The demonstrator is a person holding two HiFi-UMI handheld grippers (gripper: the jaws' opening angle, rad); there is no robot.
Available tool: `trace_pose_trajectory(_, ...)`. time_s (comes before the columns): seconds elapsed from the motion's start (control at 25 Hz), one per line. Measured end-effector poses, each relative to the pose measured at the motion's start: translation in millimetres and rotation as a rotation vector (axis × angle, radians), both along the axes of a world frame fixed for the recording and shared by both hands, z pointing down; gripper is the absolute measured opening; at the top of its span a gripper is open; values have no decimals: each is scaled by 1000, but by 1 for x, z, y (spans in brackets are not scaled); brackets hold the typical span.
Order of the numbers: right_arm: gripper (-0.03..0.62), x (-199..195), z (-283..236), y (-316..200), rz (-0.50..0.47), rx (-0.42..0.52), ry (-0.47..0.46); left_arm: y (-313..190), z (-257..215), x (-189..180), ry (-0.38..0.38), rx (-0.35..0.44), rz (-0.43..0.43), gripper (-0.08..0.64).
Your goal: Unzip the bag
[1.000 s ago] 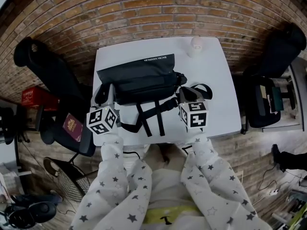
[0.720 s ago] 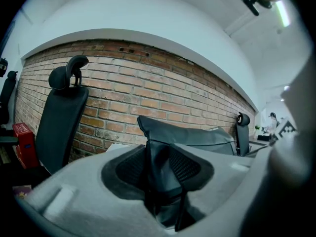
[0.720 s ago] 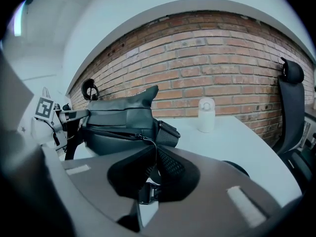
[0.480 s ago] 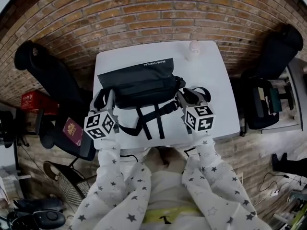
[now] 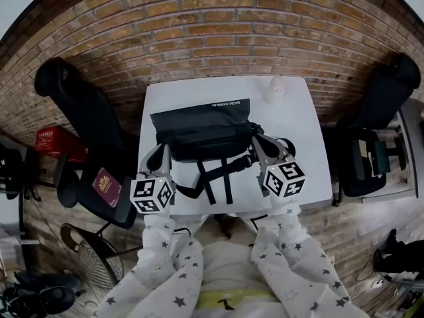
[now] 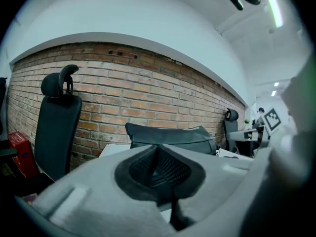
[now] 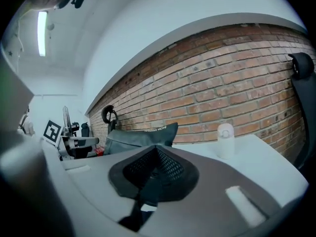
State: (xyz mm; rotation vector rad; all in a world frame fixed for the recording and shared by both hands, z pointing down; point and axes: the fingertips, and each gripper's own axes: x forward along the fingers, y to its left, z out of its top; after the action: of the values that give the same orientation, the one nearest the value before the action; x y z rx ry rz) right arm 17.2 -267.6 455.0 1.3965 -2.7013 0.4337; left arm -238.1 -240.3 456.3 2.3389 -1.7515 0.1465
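White table [image 5: 301, 144] before you, with the black bag [image 5: 202, 128] lying at its centre. Your left gripper [image 5: 161, 153] at the bag's 8 o'clock and right gripper [image 5: 260, 144] at its 4 o'clock have just clenched their jaws on nothing. Unzipping looks not yet begun.

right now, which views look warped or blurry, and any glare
Head view: heavy fisheye, the brick wall bows into an arc, the bag stays sharp. Left gripper view: ceiling light flares, right edge blurred. Right gripper view: light strip flares, left edge smeared.
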Motion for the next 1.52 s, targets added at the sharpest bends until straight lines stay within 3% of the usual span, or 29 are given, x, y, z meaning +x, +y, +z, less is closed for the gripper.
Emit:
trace_pose_trajectory(0.56, 8, 1, -71, 4, -1, 134, -112, 12, -46, 15, 6, 58, 63, -2)
trace_pose_trajectory(1.04, 8, 8, -103, 4, 37, 192, -189, 12, -77, 6, 7, 113, 54, -2)
trace_pose_trajectory(1.52, 7, 3, -107, 6, 50, 216, -184, 16, -88, -6, -2, 148, 39, -2)
